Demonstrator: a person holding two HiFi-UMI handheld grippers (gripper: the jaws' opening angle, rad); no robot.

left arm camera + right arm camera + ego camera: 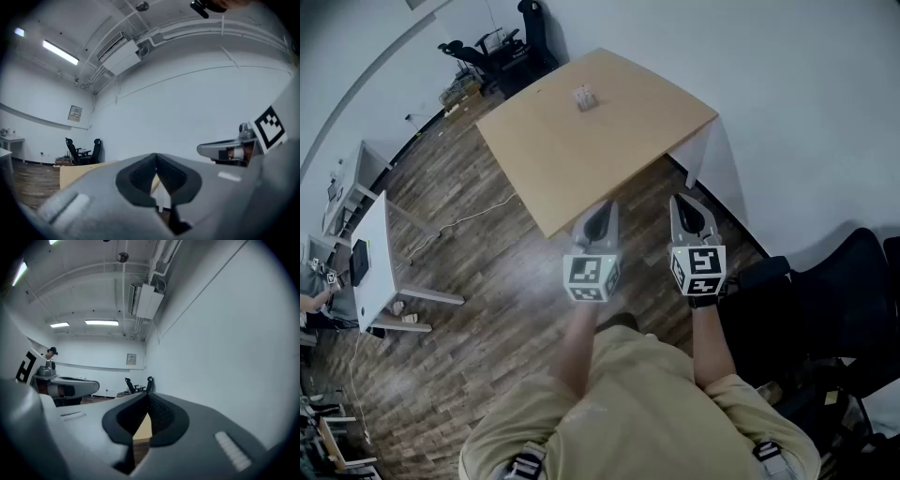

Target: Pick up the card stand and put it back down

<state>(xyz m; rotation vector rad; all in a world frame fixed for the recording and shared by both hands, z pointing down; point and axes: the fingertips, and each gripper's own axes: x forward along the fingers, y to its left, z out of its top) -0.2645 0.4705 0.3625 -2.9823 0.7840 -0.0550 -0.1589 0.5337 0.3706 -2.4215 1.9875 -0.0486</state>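
My left claw (156, 161) is pressed together with nothing in it: in the left gripper view the two dark pads meet at their tips and only a sliver of pale table edge shows through the gap beneath them. My right claw (146, 400) is the same, pads closed on each other and empty. I hold both level and side by side in front of my chest, just short of the near corner of the wooden table (546, 183), the right one nearer the white wall (806, 112). The card stand (585, 97) is a small pale thing on the far part of that tabletop, alone and well apart from both claws; neither gripper view lets me make it out, so I go by the head view for its place. Beyond the far end of the table stand some black office chairs (502, 47), and dark plank floor (478, 281) lies to my left. I judge that the task has not really started: this is the stance before the approach, with the stand untouched. The next move, as I see it, calls for closing most of the table's length, spreading the jaws of one claw before it arrives, lining them up either side of the stand, and then pinching gently, since so small and light a piece could tip or skid if a pad nudges it first.
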